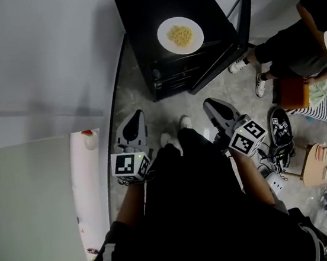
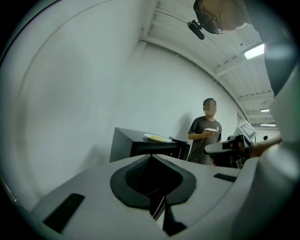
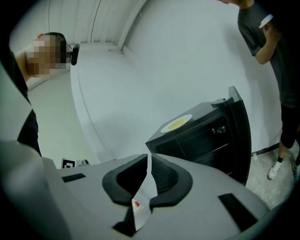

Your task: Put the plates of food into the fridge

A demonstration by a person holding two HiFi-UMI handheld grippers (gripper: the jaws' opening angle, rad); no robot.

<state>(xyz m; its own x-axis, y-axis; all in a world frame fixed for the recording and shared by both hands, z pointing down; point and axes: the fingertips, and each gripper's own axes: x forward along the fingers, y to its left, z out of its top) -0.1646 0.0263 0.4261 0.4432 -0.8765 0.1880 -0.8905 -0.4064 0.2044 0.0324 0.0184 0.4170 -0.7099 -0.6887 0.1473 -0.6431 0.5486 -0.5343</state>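
the left claw (image 1: 135, 117) (image 2: 151, 157) has its two jaws together, and nothing is between the dark pads. the right claw (image 1: 211, 104) (image 3: 147, 157) is also closed to a thin slit only, and it holds nothing. both claws are low in front of the person, side by side but apart, and their tips point toward the black fridge (image 1: 160, 14) (image 2: 126, 145) (image 3: 201, 136).

the fridge stands on the floor ahead of both claws, well apart from the tips. its door (image 1: 239, 21) (image 3: 239, 136) is open and hangs on the side nearer to the right claw. the plate (image 1: 195, 44) (image 2: 157, 138) (image 3: 177, 123) is white and lies on top of the fridge, not inside. it is beyond the claws and a little more in front of the right one. a small heap of yellow food (image 1: 180, 35) is in the middle of the plate.

farther out past the right claw, beside the open door, there is another person (image 1: 296, 50) (image 2: 205, 140) in a dark shirt. in the left gripper view this person holds a second white plate (image 2: 211, 130) at chest height.
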